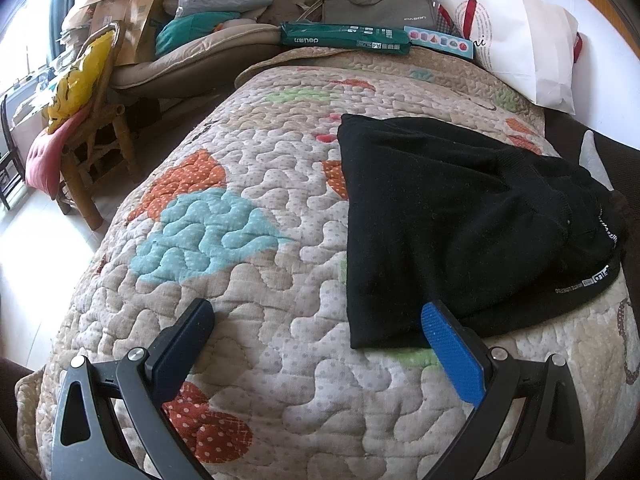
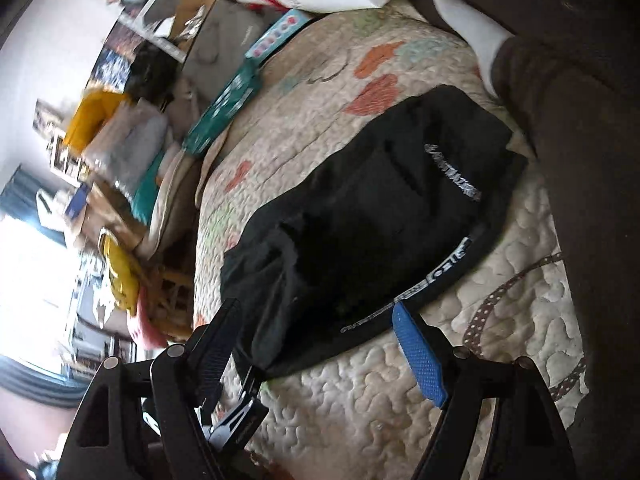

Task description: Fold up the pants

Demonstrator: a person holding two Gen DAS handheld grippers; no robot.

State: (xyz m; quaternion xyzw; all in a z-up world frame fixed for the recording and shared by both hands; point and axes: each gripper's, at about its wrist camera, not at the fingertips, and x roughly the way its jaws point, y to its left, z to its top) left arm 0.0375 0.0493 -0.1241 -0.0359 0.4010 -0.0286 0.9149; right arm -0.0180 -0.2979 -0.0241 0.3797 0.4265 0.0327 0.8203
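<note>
Pants: one pair of black knit pants [image 1: 452,216], folded into a flat, roughly rectangular bundle, lying on the quilted patchwork bedspread [image 1: 248,168] toward the bed's right side.
Pants, lettering: white print along the waistband edge; too small and warped to read in either view.
Pants, right wrist view: the same bundle [image 2: 360,216], blurred by motion; its layers cannot be counted.
Left claw: one [image 1: 318,322], spread wide, holding nothing; its blue-padded finger [image 1: 452,356] overlaps the bundle's near corner, contact uncertain; its dark finger [image 1: 184,344] is over bare bedspread.
Right claw: one [image 2: 316,324], spread wide, gripping nothing; the pants' near edge lies between its fingers, whether touching cannot be told.
Hidden: the far right of the pants runs against a dark brown mass [image 2: 592,160], cut off by the frame; a white sock-like shape [image 2: 472,28] pokes out beside it.
Open room: broad stretch of bare bedspread left of the pants, down to the bed's rounded left edge.
Far edge: one green paper ream [image 1: 346,38], one pale blue box [image 1: 438,42], one grey laptop bag [image 1: 380,4], one white paper bag [image 1: 524,44].
Beside bed: one wooden chair [image 1: 96,136] with yellow and pink cushions.
</note>
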